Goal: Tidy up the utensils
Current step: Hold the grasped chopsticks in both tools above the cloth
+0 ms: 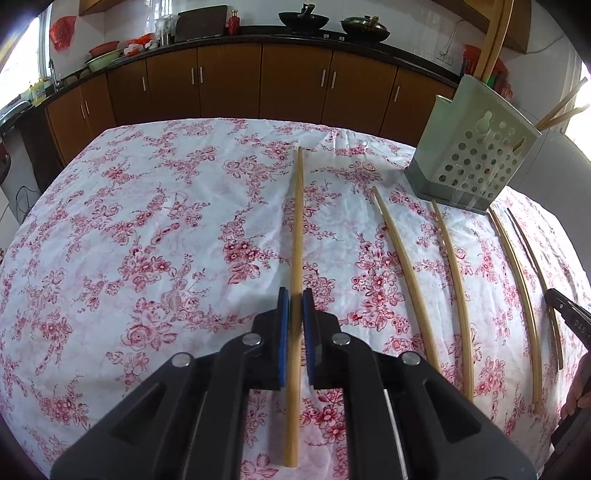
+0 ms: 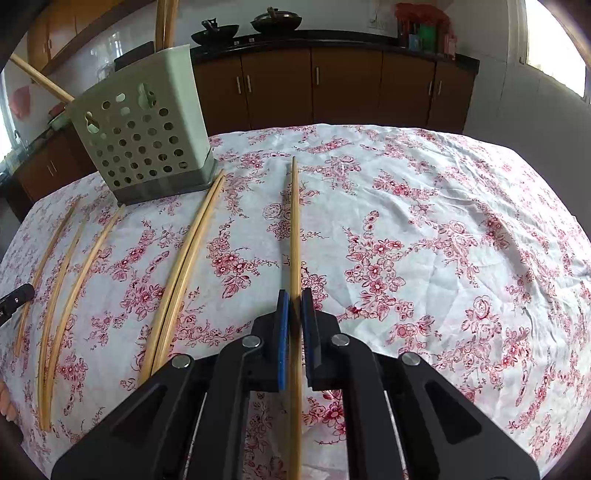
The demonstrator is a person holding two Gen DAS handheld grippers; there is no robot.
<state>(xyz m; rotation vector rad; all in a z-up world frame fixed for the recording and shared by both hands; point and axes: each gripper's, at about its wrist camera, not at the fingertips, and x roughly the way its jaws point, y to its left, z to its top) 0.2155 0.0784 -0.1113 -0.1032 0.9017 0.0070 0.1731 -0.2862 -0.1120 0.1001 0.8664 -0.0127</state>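
Between the blue pads of the left claw [image 1: 294, 301] lies a bamboo chopstick [image 1: 296, 236], pinched tight; it runs straight ahead of the claw over the floral tablecloth [image 1: 147, 229] and back beneath the claw's body. The right claw [image 2: 294, 301] is closed in the same way on a second chopstick [image 2: 294, 221], which also points straight ahead of it across the cloth. To the right of the left claw four loose chopsticks [image 1: 406, 273] lie roughly parallel on the table, apart from one another. Seen from the right claw, two chopsticks lying side by side [image 2: 188, 258] rest just to its left. Beyond the loose sticks, ahead and to the left of the right claw, stands a pale green perforated utensil holder [image 2: 147, 133] with several chopsticks [image 2: 164, 22] upright inside it. Brown kitchen cabinets [image 1: 229, 81] line the far wall.
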